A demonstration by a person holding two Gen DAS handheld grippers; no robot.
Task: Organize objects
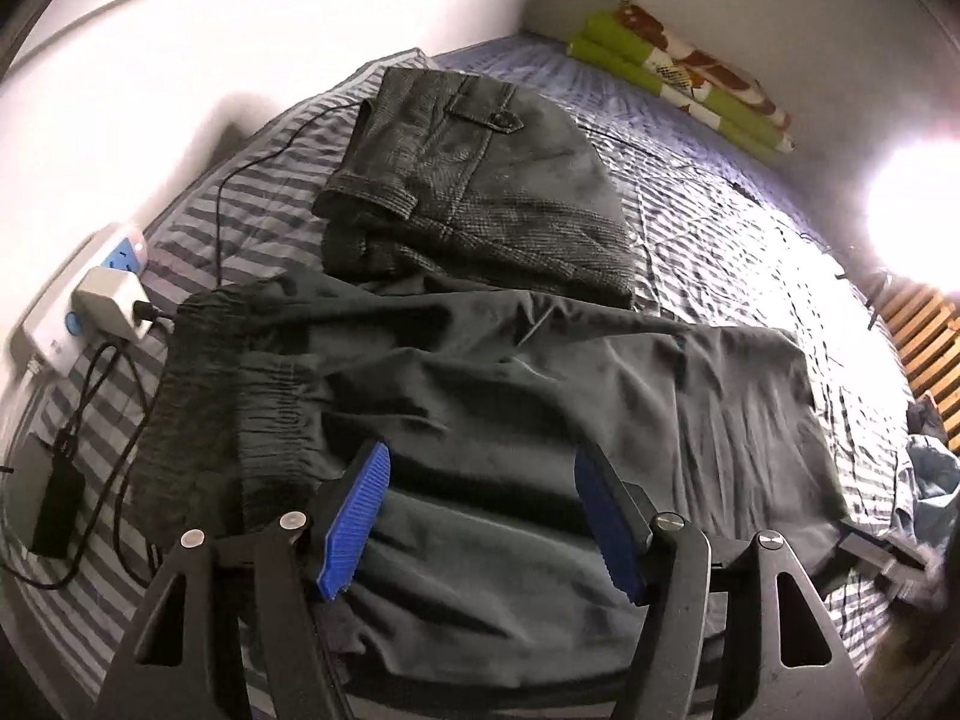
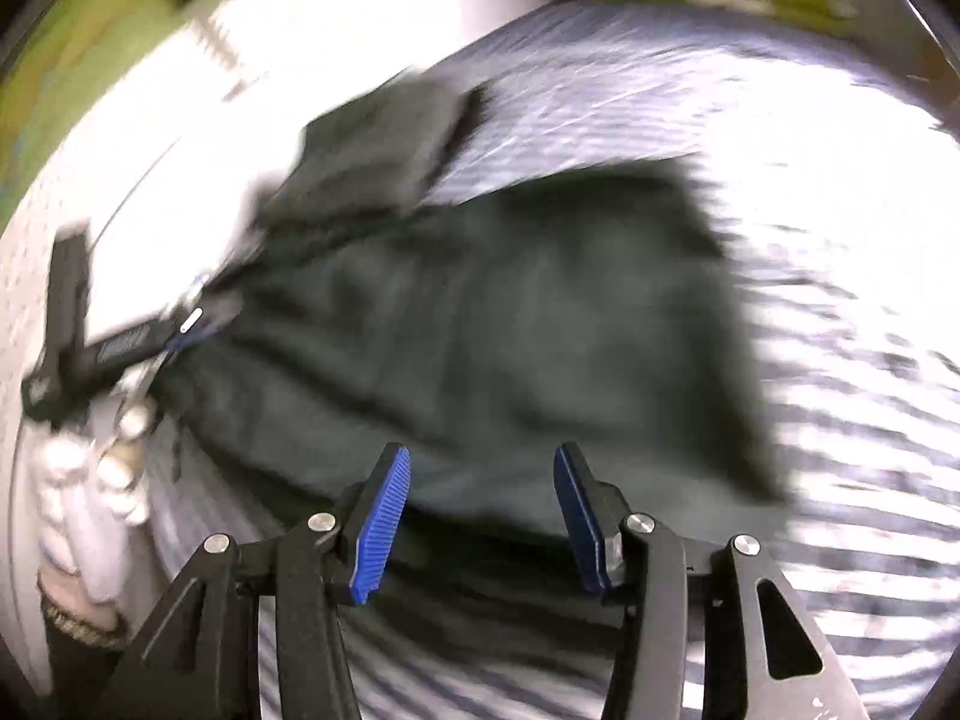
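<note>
Striped blue-and-grey bedding covers the bed (image 1: 720, 222), which runs up to a white wall on the left and a folded green floral blanket (image 1: 684, 72) at the far end. Spread across the near part of the bed lie dark trousers (image 1: 510, 396), their gathered elastic waistband toward the left; beyond them, touching their far edge, sits a folded pair of grey checked shorts (image 1: 474, 186) with a buttoned pocket flap on top. At the left edge of the bed a white power strip (image 1: 84, 294) holds a plugged-in adapter, and a black cable (image 1: 252, 156) runs from it up past the shorts. A bright lamp glare washes out the right side of the left wrist view. The left hand-held gripper (image 1: 480, 516) hovers low over the trousers with its blue pads (image 1: 354, 522) apart, nothing between them. The right wrist view is badly motion-blurred; in it the right hand-held gripper (image 2: 483, 522) also stands apart over the near edge of the trousers (image 2: 480, 324), empty, and the person's left hand (image 2: 102, 468) shows at the far left.
</note>
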